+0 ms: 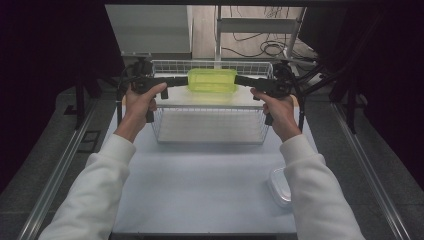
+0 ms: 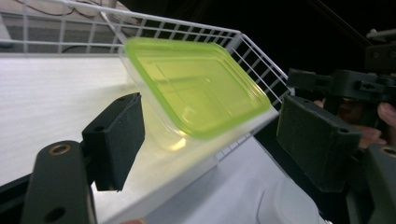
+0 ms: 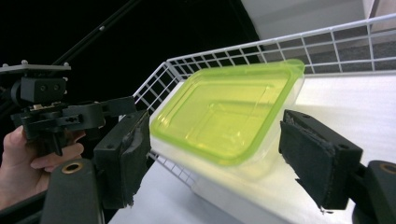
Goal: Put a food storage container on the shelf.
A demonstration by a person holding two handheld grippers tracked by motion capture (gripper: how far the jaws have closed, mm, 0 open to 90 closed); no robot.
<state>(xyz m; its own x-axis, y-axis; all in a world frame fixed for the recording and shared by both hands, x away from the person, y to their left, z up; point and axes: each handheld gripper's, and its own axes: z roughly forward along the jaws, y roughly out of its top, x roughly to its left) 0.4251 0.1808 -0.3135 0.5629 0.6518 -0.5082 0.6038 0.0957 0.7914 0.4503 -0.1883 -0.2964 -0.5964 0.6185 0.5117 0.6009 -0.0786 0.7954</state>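
Observation:
A clear plastic box with a yellow-green lid point(image 1: 212, 80) rests on the white top shelf of a wire rack point(image 1: 165, 65) at the far side of the table. My left gripper point(image 1: 182, 82) is at the box's left end and my right gripper point(image 1: 241, 80) at its right end, both pointing inward. In the left gripper view the box point(image 2: 196, 84) lies just beyond the wide-open jaws of the left gripper point(image 2: 217, 140). The right gripper view has the box point(image 3: 224, 112) lying tilted just ahead of the right gripper point(image 3: 222, 156), whose jaws stand wide apart. Neither grips it.
The rack has a lower shelf point(image 1: 210, 126) under the top board and a wire rail along the back. A clear plastic container point(image 1: 280, 187) lies on the white table near my right sleeve. Metal rails run along both table sides; cables lie on the floor behind.

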